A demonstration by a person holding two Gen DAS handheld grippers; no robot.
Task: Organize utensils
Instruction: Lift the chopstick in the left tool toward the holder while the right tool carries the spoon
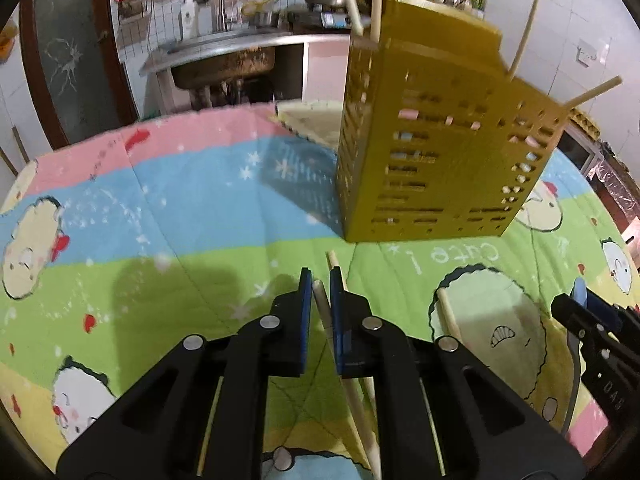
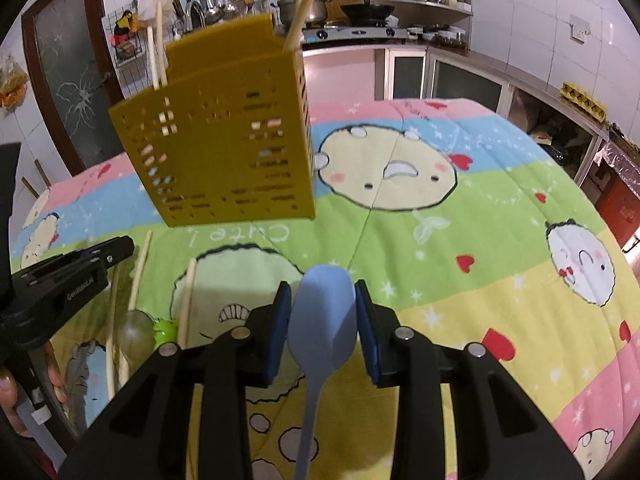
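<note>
Facing the yellow utensil holder [image 1: 432, 152], the left gripper [image 1: 320, 292] pinches a thin metal handle [image 1: 322, 308]. Right gripper [image 2: 320, 300] clasps a blue spoon [image 2: 322, 320] below it.

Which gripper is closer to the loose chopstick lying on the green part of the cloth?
Left. The chopstick lies just right of the left gripper; the right gripper, holding a blue spoon, sits farther right.

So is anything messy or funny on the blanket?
A bit messy. Loose chopsticks lie scattered at different angles on the blanket in front of the yellow holder, next to a spoon with a green handle. Chopsticks already in the holder lean different ways. Nothing looks spilled or broken.
</note>
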